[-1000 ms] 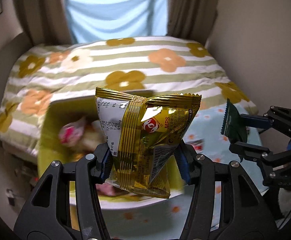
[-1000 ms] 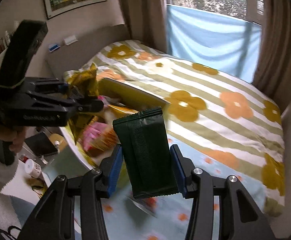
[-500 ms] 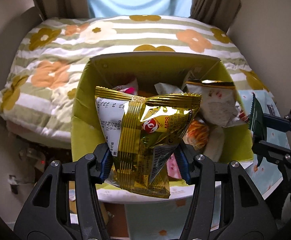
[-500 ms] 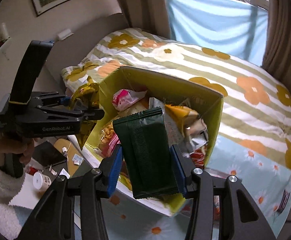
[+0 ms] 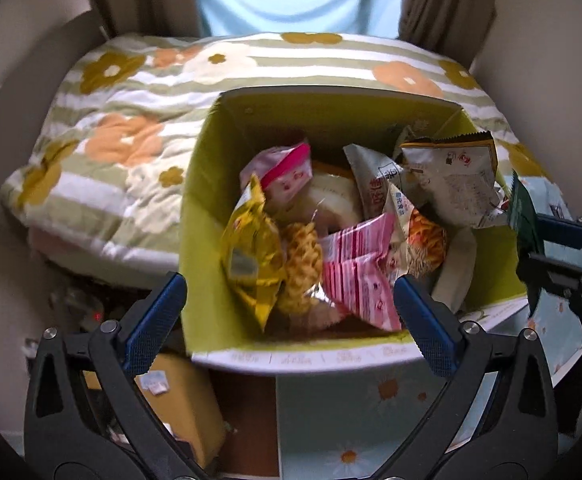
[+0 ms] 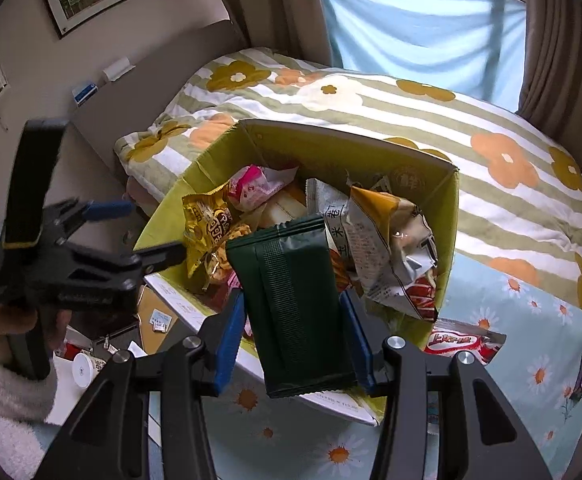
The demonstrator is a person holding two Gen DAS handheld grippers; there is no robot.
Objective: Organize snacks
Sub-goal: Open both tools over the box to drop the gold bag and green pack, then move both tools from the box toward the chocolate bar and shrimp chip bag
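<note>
My left gripper (image 5: 289, 320) has just popped its jaws wide with nothing between them, and the gold bag (image 5: 253, 258) sits in the left side of the box (image 5: 199, 216). Right gripper (image 6: 297, 334) is pinching the green pack (image 6: 291, 300) over the near rim. I'd nudge it further over the pile before letting go, so it doesn't slide off the edge.
</note>
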